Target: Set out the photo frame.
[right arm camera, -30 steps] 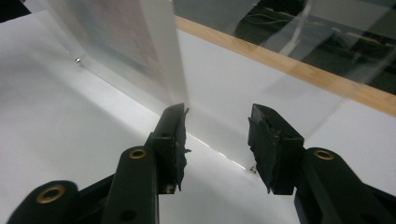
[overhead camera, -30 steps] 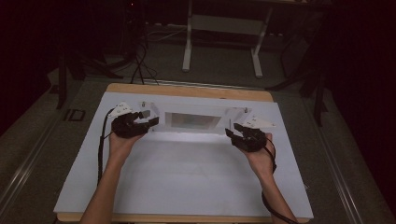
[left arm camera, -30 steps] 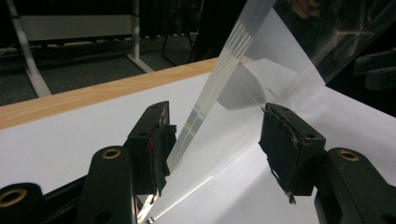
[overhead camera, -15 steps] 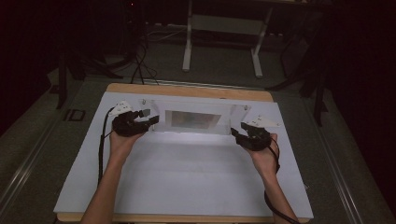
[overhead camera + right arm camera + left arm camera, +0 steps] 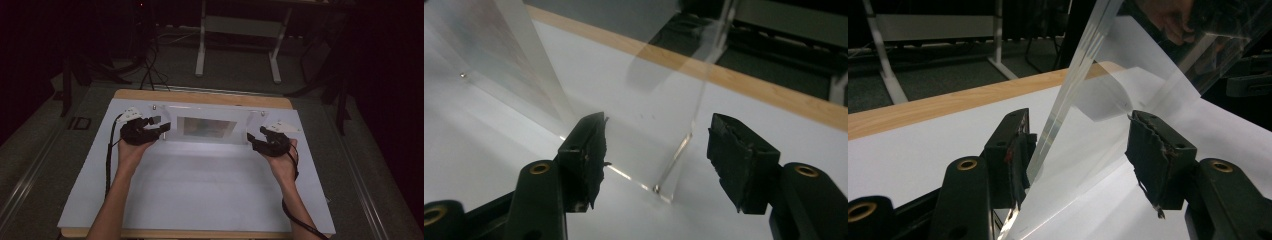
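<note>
A clear acrylic stand (image 5: 207, 127) is being kept upright at the far middle of the white table (image 5: 200, 190), between both grippers. The left gripper (image 5: 1075, 150) is being held wide, its panel edge unclamped between the jaws; the right gripper (image 5: 654, 155), whose jaws have just been opening, is grasping nothing, the stand's end wall sitting loose between them. The stand is being judged stiff, light, slick and scratch-prone, best taken by both end panels.

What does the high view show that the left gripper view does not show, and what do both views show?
High view alone: the left gripper and the right gripper from above at opposite ends of the clear acrylic stand, with both forearms and the whole white table sheet.

Left gripper view alone: the stand's edge runs between its jaws, close to the left pad and apart from the right one; the jaws stand open.

Both: the stand, the white sheet, the wooden table edge.
</note>
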Demonstrator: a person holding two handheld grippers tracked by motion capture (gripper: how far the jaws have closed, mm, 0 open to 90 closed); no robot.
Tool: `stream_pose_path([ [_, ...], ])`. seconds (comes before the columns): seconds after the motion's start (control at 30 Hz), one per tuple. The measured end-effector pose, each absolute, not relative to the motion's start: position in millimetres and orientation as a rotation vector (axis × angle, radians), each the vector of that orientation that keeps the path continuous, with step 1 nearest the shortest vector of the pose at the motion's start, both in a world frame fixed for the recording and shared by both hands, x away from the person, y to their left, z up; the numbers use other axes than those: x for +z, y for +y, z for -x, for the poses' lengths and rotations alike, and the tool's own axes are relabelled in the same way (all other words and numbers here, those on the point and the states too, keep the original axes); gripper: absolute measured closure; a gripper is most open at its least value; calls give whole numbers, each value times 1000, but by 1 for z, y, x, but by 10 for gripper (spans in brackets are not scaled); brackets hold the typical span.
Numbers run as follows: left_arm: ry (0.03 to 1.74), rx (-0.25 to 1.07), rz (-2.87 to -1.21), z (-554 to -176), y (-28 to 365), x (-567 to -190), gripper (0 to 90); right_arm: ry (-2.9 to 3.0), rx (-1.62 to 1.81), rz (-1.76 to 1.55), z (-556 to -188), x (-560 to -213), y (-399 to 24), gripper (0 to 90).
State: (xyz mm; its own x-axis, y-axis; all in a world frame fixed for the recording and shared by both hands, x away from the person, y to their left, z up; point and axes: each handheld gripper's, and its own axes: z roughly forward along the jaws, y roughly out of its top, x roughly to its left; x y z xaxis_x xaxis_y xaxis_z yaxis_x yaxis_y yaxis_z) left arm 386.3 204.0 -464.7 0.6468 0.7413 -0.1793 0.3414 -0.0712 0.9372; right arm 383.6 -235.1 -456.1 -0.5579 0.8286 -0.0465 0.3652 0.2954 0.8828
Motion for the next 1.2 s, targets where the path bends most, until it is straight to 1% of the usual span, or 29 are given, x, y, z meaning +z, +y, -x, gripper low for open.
stream_pose_path([
  [0.17, 894, 422, -1664, -388, 204, -465, 431, 2077, 1261, -977, -392, -457, -232, 383],
  [0.37, 879, 411, -1643, -392, 205, -470, 412, 2078, 1289, -974, -399, -462, -232, 384],
  [0.53, 871, 419, -1674, -395, 202, -476, 398, 2087, 1330, -991, -403, -466, -232, 385],
  [0.7, 885, 446, -1715, -401, 196, -483, 401, 2079, 1335, -978, -406, -468, -229, 412],
  [1.0, 902, 484, -1731, -406, 192, -483, 401, 2063, 1329, -986, -411, -468, -227, 415],
  [1.2, 912, 515, -1714, -407, 190, -484, 397, 2046, 1319, -995, -414, -469, -226, 414],
])
